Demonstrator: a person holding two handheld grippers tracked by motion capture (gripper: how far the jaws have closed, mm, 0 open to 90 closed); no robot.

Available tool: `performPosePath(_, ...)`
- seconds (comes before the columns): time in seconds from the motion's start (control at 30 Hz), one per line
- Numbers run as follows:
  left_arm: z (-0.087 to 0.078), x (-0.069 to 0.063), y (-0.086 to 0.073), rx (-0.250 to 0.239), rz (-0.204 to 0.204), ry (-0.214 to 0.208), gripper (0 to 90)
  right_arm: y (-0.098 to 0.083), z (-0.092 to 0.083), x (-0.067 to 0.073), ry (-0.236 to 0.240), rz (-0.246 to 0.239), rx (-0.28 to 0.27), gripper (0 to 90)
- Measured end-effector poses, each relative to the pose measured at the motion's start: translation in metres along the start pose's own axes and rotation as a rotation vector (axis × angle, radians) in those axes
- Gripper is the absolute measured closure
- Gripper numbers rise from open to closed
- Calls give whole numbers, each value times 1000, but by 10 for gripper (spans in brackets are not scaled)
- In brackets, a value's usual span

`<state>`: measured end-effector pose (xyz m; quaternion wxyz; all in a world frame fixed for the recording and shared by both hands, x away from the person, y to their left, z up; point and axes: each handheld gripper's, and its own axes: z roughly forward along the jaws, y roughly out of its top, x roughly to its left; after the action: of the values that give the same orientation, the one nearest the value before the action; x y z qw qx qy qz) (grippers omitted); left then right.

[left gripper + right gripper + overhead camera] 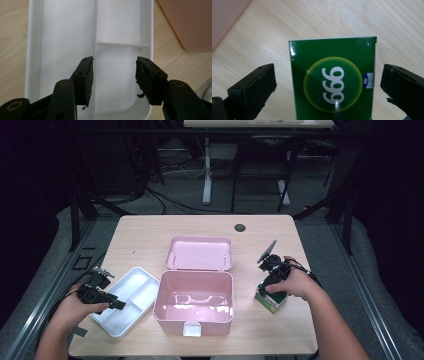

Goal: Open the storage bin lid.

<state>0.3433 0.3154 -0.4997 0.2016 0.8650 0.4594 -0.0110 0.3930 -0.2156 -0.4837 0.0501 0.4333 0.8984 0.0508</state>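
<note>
A green box [333, 80] marked 999 in a yellow-green disc lies flat on the wooden table [145, 232], right of the pink case [195, 297]. My right gripper [328, 87] hangs over it, open, a jaw on either side with a gap to the box. From above, the box [270, 301] peeks out under the right hand and gripper [270, 290]. My left gripper [113, 77] stands open above the white divided tray [67, 32], nothing between its jaws. In the high view that gripper [122, 305] sits at the tray's [127, 300] near left side.
The pink case stands open mid-table, its lid [200, 253] laid back and its inside bare. A dark round hole [240, 227] marks the far table edge. A pink corner of the case [190, 22] shows beside the tray.
</note>
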Motion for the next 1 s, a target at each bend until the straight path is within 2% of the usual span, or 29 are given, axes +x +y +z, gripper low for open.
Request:
performPosePath(0.2, -1, 0, 0, -3, 1, 0, 487, -3, 4, -4, 16, 1, 14, 26)
performPosePath(0.3, 0, 0, 0, -2, 2, -1, 487, -4, 4, -6, 23, -10, 41, 44)
performPosePath(0.37, 0, -1, 0, 4, 2, -2, 487, -5, 5, -5, 32, -14, 28, 92)
performPosePath(0.4, 1, -1, 0, 3, 5, -2, 487, -5, 5, -5, 28, -21, 47, 93)
performPosePath(0.6, 0, -1, 0, -3, 3, -3, 487, -5, 4, -6, 21, -27, 55, 136)
performPosePath(0.7, 0, -1, 0, -3, 6, -2, 487, -5, 2, -7, 29, -38, 65, 140)
performPosePath(0.73, 0, -1, 0, -3, 6, -3, 487, -6, 4, -7, 23, -38, 40, 141)
performPosePath(0.83, 1, -1, 0, -1, 1, -6, 487, -7, 4, -6, 36, -46, 43, 141)
performPosePath(1.0, 1, -1, 0, 0, 7, -5, 487, -7, 2, -5, 30, -57, 63, 140)
